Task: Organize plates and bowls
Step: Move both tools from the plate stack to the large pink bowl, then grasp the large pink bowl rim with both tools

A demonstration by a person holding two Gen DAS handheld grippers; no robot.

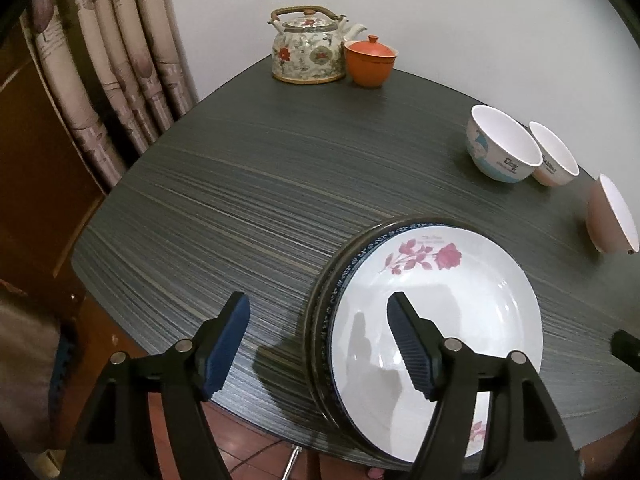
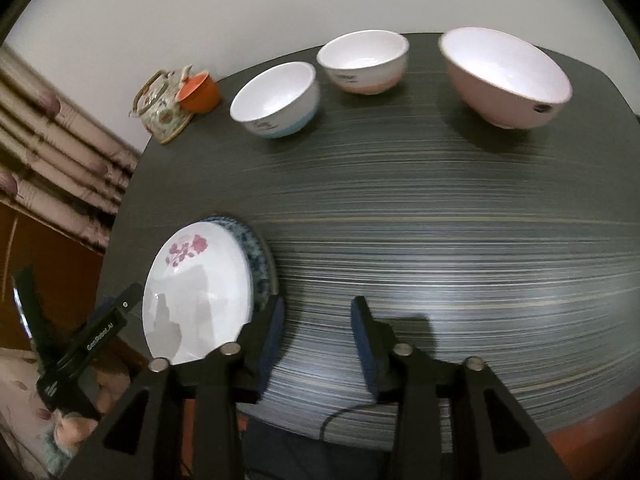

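A white plate with pink roses (image 1: 440, 320) lies on top of a blue-rimmed plate (image 1: 326, 300) near the table's front edge; the stack also shows in the right wrist view (image 2: 200, 292). My left gripper (image 1: 318, 340) is open, its right finger over the white plate, its left finger beside the stack. My right gripper (image 2: 318, 340) is open and empty over bare table just right of the stack. A blue-banded bowl (image 2: 276, 100), a pink-banded bowl (image 2: 364, 64) and a larger pink bowl (image 2: 506, 80) stand apart at the far side.
A floral teapot (image 1: 308, 48) and an orange lidded cup (image 1: 368, 62) stand at the table's far corner by the wall. A curtain (image 1: 112, 80) hangs left of the dark striped table (image 1: 240, 200). A cable (image 2: 340, 412) runs over the front edge.
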